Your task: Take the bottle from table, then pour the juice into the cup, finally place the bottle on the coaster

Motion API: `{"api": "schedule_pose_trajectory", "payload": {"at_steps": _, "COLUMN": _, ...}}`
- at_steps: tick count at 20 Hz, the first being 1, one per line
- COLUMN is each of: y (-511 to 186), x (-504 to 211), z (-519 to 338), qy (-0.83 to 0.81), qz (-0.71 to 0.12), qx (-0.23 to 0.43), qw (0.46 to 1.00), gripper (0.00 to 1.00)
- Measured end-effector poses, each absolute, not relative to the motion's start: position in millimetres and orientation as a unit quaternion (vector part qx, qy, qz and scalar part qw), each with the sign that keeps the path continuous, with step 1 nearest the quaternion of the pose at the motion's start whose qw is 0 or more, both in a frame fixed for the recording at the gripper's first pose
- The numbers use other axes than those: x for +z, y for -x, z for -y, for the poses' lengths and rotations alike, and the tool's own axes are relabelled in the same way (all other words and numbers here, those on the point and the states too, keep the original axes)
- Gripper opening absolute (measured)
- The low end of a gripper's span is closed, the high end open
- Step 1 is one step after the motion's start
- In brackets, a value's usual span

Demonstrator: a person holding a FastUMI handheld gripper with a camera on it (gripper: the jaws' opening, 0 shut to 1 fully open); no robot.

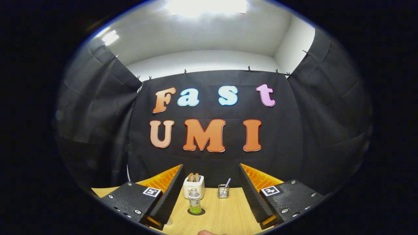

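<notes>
Holding the tongs (209, 195) spread wide with nothing between them, we list items from near to far. Item: surface (225, 218), pale wood grain, carrying everything here. Item: bottle (195, 201), upright and capped, standing on a dark round coaster (196, 212), just ahead of the tongs and nearer the left finger, touching neither. The bottle already sits where the task wants it at the end; whether it was poured we cannot tell. Item: toaster (194, 186), white, with slices in it, just behind the bottle. Item: small wire holder (223, 191) with a utensil, beside the toaster.
</notes>
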State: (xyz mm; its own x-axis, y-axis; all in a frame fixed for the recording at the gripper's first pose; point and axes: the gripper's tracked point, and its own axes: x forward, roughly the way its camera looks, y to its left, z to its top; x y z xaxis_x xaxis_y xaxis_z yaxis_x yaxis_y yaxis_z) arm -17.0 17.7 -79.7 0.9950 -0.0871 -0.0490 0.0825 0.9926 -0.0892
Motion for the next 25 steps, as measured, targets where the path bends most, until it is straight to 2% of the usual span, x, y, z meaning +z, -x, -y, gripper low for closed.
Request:
{"api": "schedule_pose_trajectory", "payload": {"at_steps": 8, "y": 44, "x": -47, "z": -34, "qy": 0.049, "qz": 0.013, "qx": -0.022, "qw": 0.998, "gripper": 0.95}}
{"api": "schedule_pose_trajectory", "payload": {"at_steps": 25, "y": 48, "x": -41, "z": -29, "qy": 0.024, "qz": -0.004, "qx": -0.041, "qw": 0.999, "gripper": 0.95}}
